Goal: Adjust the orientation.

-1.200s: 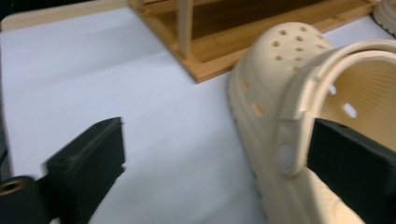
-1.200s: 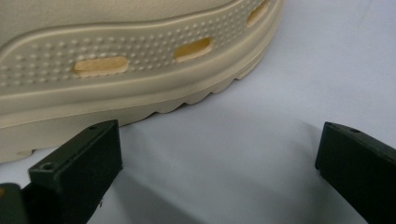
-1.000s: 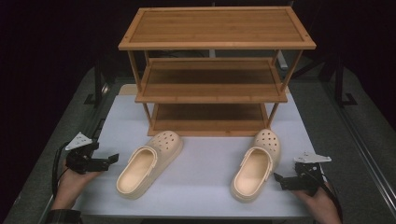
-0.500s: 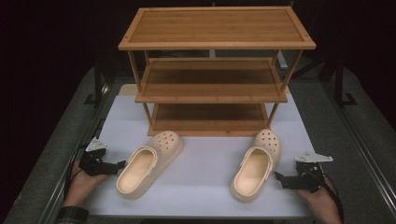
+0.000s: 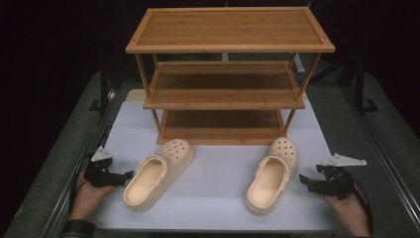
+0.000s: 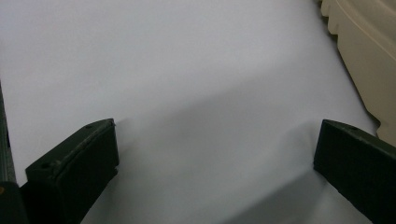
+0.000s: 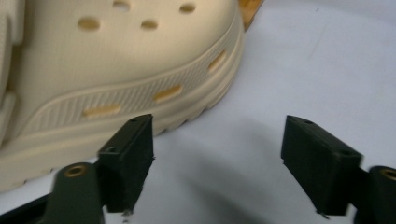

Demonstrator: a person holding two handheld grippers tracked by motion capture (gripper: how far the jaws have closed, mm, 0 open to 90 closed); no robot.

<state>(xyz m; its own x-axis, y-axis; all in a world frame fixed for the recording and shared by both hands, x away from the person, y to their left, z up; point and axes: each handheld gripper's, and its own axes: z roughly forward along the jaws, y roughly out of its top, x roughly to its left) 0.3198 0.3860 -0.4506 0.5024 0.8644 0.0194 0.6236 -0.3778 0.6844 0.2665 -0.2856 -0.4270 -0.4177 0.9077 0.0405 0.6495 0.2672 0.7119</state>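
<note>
Resting low on the white mat (image 5: pixel 218 173) in front of the wooden rack (image 5: pixel 225 79), the left gripper (image 5: pixel 119 176) has come in beside the left clog (image 5: pixel 156 173), jaws wide, nothing between; the right gripper (image 5: pixel 308 182) has just been narrowing, still empty, beside the right clog (image 5: pixel 272 176), suggesting both grasps are imminent

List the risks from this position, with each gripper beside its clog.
1. The right gripper, whose fingers have just been closing with nothing between them, may nudge the right clog rather than grip it.
2. The left gripper sits low by the left clog; its fingers could drag on the white mat.
</note>
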